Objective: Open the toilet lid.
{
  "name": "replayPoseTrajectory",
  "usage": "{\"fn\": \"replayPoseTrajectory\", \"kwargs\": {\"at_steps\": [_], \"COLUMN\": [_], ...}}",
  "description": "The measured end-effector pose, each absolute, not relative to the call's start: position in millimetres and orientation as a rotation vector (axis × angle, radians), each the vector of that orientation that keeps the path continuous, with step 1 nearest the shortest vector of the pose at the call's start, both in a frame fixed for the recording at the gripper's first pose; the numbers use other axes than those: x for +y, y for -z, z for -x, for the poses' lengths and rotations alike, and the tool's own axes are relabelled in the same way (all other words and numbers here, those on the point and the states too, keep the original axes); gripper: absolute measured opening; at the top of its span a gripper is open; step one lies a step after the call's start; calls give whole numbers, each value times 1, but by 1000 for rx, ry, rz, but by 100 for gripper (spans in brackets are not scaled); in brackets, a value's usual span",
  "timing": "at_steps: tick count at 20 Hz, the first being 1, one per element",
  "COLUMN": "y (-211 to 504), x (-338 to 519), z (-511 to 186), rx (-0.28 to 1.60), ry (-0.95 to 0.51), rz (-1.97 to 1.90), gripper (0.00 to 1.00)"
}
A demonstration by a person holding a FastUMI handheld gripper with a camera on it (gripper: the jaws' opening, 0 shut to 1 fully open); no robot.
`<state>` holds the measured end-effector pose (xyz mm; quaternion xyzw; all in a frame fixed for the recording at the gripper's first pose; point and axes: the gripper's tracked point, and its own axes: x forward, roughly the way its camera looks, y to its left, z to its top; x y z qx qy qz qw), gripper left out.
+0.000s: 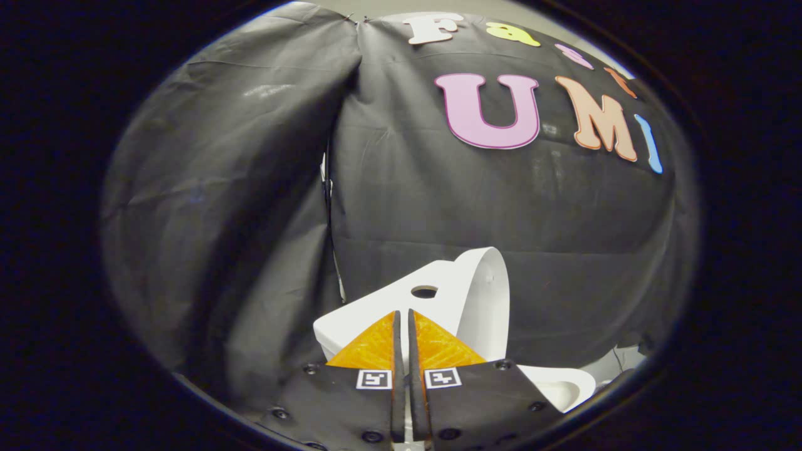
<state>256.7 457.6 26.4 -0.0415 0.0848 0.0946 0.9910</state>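
Ahead, toilet lid [482,300] upright, seemingly against the tank [376,307]; hand-held gripper [404,319] clenched, empty.

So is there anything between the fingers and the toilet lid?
Nothing lies between: in the gripper view the nearly shut, empty gripper points at the white tank, and the raised toilet lid stands just beyond, to their right.

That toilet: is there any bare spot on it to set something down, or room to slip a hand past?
The tank top is bare around its button, just beyond the gripper's nearly closed fingers. The raised lid stands beside the tank, crowding that side. Bowl rim shows bare below the lid.
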Motion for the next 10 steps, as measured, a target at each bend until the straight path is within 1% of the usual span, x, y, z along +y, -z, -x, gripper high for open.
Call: {"fn": "replayPoseTrajectory", "kwargs": {"at_steps": [2, 10], "y": [-28, -42], "x": [456, 431], "z": [-258, -258], "rx": [162, 124], "ry": [-191, -164], "rz": [89, 76], "gripper": [5, 12]}}
